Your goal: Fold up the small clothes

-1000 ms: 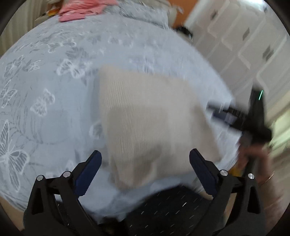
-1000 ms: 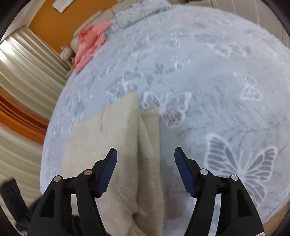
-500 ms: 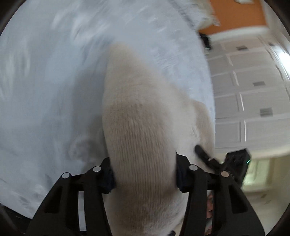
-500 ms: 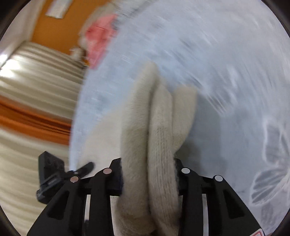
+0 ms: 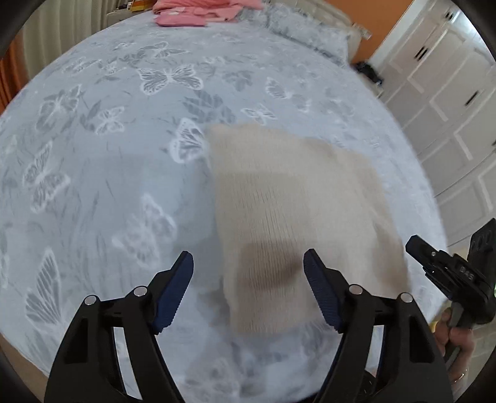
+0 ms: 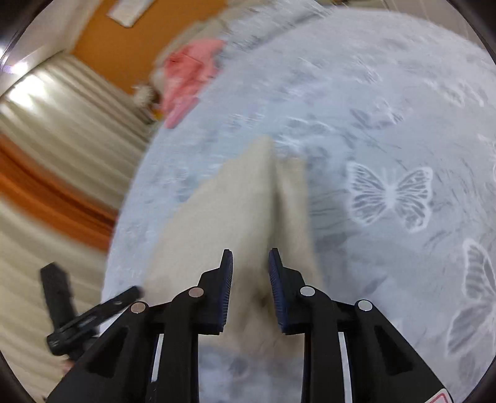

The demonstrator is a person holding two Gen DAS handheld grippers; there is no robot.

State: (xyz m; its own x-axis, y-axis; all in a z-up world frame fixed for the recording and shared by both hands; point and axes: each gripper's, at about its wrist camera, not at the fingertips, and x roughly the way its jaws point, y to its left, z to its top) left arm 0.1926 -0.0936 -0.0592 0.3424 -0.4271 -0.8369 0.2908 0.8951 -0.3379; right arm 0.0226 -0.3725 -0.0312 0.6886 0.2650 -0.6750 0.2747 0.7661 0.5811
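**Ana:** Where's the piece they're folding?

**Ben:** The beige knit garment [image 5: 297,210] lies on the bed [image 5: 124,139], near its edge by the white wardrobe doors [image 5: 449,102]. It looks folded into a rough rectangle already, with a second layer peeking out along one side in the right wrist view.

**Ana:** And the grippers?

**Ben:** The left gripper [image 5: 248,291] hangs above the near edge of the knit with its fingers wide apart, holding nothing. The right gripper [image 6: 249,288] has its fingers much closer together, with knit between them, but there's a gap on both sides of the fabric. I can't tell whether it is pinching or just straddling a ridge; the picture is smeared.

**Ana:** So what's the step, in your view?

**Ben:** I'd guess they're letting go of a fold or setting up the next one. To do it well I'd pinch both near corners through all layers, lift them evenly, carry the edge across, and lay it down so the borders line up. Thick knit slides on itself, so a shallow grip would catch only the top layer and skew the stack.

**Ana:** Anything else on the bed?

**Ben:** The pink clothes [image 5: 198,12] lie at the far end, well apart.
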